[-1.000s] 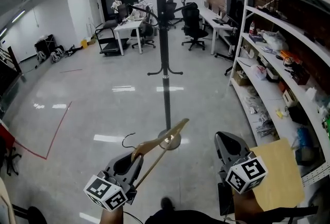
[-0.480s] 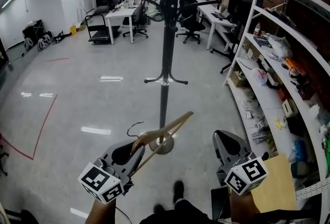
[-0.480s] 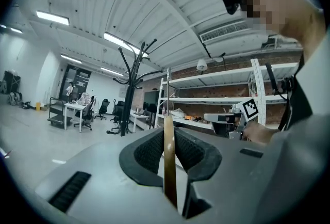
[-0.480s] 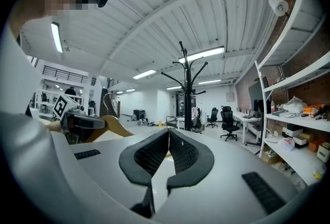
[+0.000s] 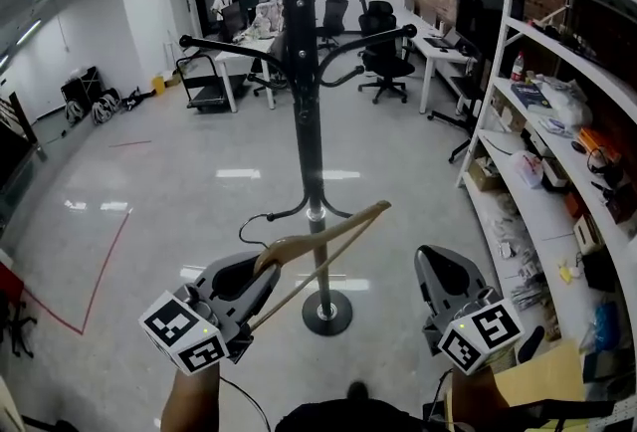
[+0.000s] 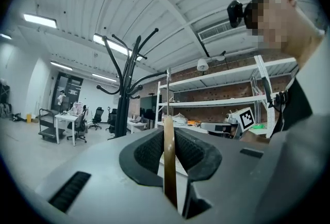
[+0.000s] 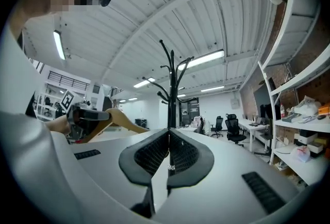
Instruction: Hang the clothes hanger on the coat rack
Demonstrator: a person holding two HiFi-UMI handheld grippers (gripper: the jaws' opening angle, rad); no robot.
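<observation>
1. Nearest in, the left gripper (image 5: 261, 273) is seen clamped on the pale wooden clothes hanger (image 5: 328, 236), jaws pressed onto the wood close to its neck. The hanger is held just in front of the tall black metal coat rack (image 5: 303, 121), well below its upper arms.
2. The right gripper (image 5: 439, 263) is held to the right of the coat rack, its jaws brought together with nothing between them.
3. The hanger's thin dark wire hook (image 5: 253, 219) is seen in free air left of the rack's pole, caught on nothing.
4. The rack's curved upper arms (image 5: 231, 47) are found bare, and its round base (image 5: 327, 314) is planted on the grey floor.
5. Progress is judged as this: the hanger is picked up and brought to the rack. Still to be done are the lift to an arm, the hooking over it and the release.
6. Farther off, white shelving (image 5: 557, 111) is seen right of the rack, and black office chairs (image 5: 383, 47) behind it.
</observation>
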